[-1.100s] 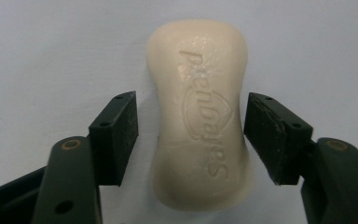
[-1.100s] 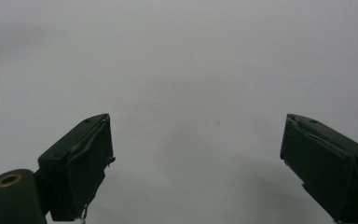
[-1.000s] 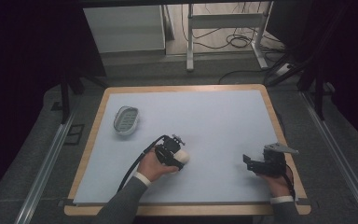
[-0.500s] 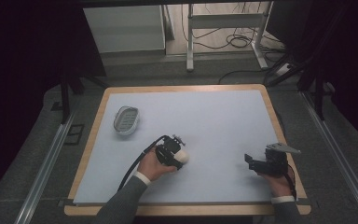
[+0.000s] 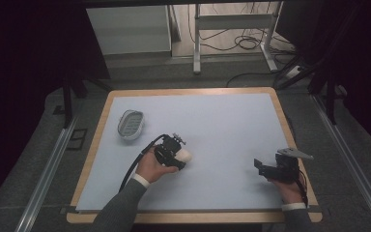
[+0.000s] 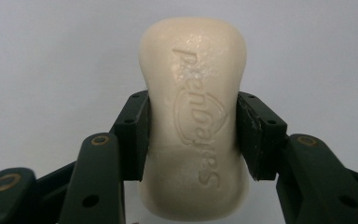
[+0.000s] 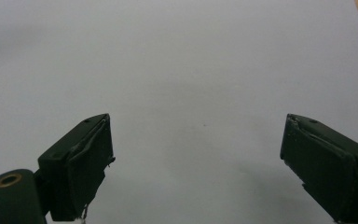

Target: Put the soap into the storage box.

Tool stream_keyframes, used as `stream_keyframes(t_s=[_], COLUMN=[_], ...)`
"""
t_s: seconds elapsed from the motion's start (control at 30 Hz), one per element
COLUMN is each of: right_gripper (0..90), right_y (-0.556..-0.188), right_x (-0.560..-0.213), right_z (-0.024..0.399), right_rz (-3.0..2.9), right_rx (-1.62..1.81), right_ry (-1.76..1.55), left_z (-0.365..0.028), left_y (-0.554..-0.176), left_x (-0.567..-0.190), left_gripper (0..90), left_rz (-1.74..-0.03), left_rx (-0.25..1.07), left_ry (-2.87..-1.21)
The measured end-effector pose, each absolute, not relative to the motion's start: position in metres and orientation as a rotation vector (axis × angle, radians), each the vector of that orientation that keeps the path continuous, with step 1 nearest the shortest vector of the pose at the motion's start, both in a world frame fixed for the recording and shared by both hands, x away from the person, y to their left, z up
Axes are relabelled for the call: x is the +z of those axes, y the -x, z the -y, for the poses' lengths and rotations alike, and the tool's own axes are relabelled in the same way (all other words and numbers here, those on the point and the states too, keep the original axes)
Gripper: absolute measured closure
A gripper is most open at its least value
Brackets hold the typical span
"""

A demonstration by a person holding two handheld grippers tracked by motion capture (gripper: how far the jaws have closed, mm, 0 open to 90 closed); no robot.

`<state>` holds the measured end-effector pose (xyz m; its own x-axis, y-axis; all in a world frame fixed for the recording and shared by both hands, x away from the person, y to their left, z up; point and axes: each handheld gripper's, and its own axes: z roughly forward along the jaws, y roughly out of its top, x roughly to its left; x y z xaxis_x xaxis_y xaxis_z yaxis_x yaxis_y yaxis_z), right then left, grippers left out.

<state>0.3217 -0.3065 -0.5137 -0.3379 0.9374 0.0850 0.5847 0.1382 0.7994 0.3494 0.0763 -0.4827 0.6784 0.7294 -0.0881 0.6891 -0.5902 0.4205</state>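
Left gripper view is showing the left gripper clamping the soap across its width, long axis pointing forward, while the right gripper is gaping empty.

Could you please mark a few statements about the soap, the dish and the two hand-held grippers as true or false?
1. The left hand-held gripper is shut on the bar of soap. True.
2. The right hand-held gripper holds a sponge. False: its jaws stand open with nothing between them.
3. The soap dish lies near the table's far left corner. True.
4. The bar of soap rests in the soap dish. False: it is clamped in the left hand-held gripper, apart from the dish.
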Motion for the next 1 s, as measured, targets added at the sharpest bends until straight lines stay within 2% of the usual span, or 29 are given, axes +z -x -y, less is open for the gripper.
stream_keyframes(t_s=[1.0], right_gripper=[8.8], right_y=[-0.322], right_x=[-0.515], right_z=[0.308], right_rz=[-1.979], right_rx=[1.059], right_ry=[-1.461], left_z=[-0.116], left_y=[-0.369], left_x=[-0.443], left_gripper=[49.5], left_rz=[-1.173], left_rx=[0.167], left_ry=[-2.382])
